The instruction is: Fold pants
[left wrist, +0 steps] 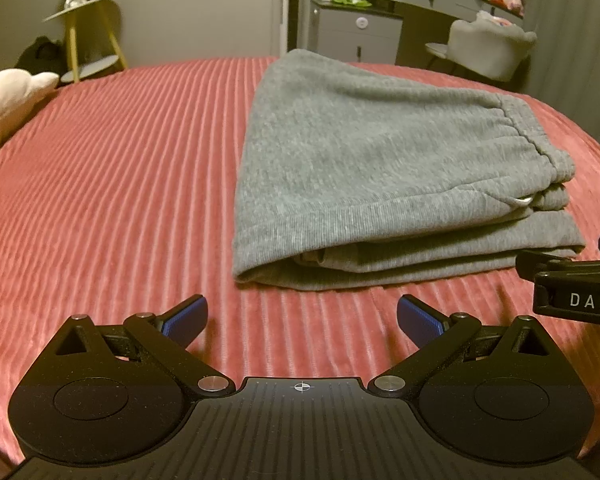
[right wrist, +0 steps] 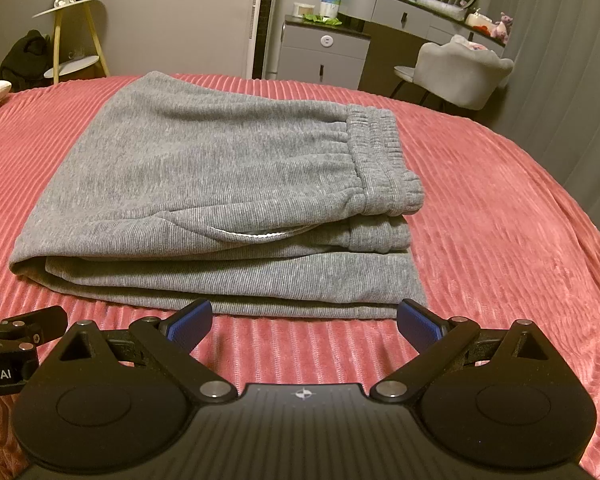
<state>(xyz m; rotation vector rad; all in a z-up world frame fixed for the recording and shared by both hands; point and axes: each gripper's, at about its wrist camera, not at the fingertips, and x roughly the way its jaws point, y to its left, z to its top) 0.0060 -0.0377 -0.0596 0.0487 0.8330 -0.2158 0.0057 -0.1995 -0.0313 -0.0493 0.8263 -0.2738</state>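
Broadly, we have a wide pink ribbed bedspread (right wrist: 500, 208) under everything, and on it the grey knitted sweatpants (right wrist: 204, 184), already folded into a thick stack of layers. The stack lies straight ahead of our right gripper (right wrist: 305, 322), its long axis running left to right, elastic waistband end to the right and rounded fold to the left. From our left gripper (left wrist: 302, 318) the stack sits ahead and off to the right, so we judge the right one nearer. Both grippers hover above the bedspread just short of the stack's near edge, jaws spread wide and holding nothing. Bare bedspread surrounds the stack, broadest to its left, leaving room to move. We judge the folding nearly or fully done. A small white drawstring (right wrist: 256, 234) peeks out below the waistband.
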